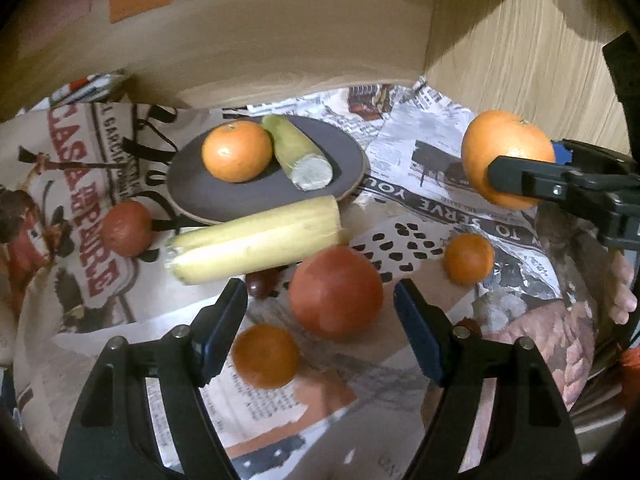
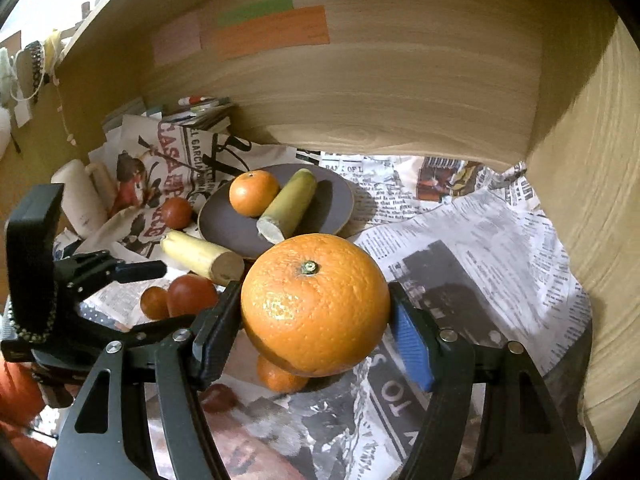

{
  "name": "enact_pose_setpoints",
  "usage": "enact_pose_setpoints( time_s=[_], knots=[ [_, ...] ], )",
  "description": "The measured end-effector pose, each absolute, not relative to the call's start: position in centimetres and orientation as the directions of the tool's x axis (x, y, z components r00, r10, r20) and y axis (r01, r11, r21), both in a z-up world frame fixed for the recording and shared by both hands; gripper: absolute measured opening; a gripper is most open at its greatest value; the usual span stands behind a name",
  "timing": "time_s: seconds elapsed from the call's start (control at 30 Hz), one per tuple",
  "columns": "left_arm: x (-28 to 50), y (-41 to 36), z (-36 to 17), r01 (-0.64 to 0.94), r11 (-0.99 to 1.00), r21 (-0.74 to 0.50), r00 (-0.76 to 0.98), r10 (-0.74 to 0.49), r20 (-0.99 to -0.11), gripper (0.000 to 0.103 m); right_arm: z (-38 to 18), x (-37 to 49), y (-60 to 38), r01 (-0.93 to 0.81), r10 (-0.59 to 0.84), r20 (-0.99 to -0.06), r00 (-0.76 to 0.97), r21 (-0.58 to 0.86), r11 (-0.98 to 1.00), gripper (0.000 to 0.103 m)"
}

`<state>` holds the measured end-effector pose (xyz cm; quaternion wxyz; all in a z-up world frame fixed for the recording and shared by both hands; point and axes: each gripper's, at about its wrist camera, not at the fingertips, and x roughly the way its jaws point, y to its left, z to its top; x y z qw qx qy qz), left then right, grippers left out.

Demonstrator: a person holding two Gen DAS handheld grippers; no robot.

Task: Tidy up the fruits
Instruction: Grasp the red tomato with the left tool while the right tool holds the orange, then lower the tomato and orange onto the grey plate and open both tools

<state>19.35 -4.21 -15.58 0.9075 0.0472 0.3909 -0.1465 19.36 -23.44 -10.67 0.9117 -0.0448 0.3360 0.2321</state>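
gripping a large orange (image 2: 315, 305) between its black and blue pads, the right gripper (image 2: 316, 334) holds the fruit off the surface, jaws closed on its sides; the peel is pebbled and bright, with a green stem button facing up. the left gripper (image 1: 320, 334) hangs with jaws apart and nothing between the pads, just above a big red tomato (image 1: 335, 292) that lies on the newspaper (image 1: 500, 280).

loose fruit around it, counted from the left wrist view: two small mandarins (image 1: 265, 355) (image 1: 469, 258), one small red fruit (image 1: 127, 227) further left, and one pale yellow banana piece (image 1: 256, 240) with cut ends. a dark small fruit (image 1: 262, 283) sits under the banana's edge; what it is cannot be told.

beyond the banana, a dark round plate (image 1: 224, 196) carries one orange (image 1: 237, 151) and one greenish banana piece (image 1: 298, 152), touching each other.

readable print: "to serve you" upside down on the newspaper near the plate, and red letters "casa" on the cloth bag (image 1: 60, 184) at left. behind all stands a wooden panel (image 2: 380, 80) with orange, green and pink paper strips (image 2: 272, 30).
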Motion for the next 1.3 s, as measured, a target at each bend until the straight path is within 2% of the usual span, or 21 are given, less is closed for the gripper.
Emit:
enact_pose_setpoints(
  time_s=[0.23, 0.27, 0.53, 1.0, 1.3],
  knots=[
    [20.2, -4.9, -16.3, 0.315, 0.949, -0.026, 0.631, -0.23, -0.741, 0.051, -11.2, 19.4, -23.8, -0.455, 0.398, -0.642, 0.655, 0.086, 0.887, 0.068],
    [20.0, -5.1, -16.2, 0.321, 0.947, -0.026, 0.631, -0.234, -0.74, 0.05, -11.2, 19.4, -23.8, -0.455, 0.399, -0.642, 0.654, 0.086, 0.886, 0.068],
    [19.2, -4.2, -15.1, 0.306, 0.949, -0.071, 0.64, -0.26, -0.723, 0.049, -10.9, 19.7, -23.4, -0.457, 0.398, -0.636, 0.661, 0.079, 0.886, 0.068],
    [18.6, -1.2, -10.1, 0.274, 0.961, -0.043, 0.739, -0.238, -0.631, 0.049, -9.5, 21.5, -22.0, -0.466, 0.396, -0.62, 0.677, 0.056, 0.883, 0.068],
    [20.8, 0.0, -8.5, 0.257, 0.965, -0.041, 0.763, -0.229, -0.605, 0.049, -8.3, 23.1, -21.0, -0.471, 0.392, -0.604, 0.694, 0.031, 0.882, 0.068]
  ],
)
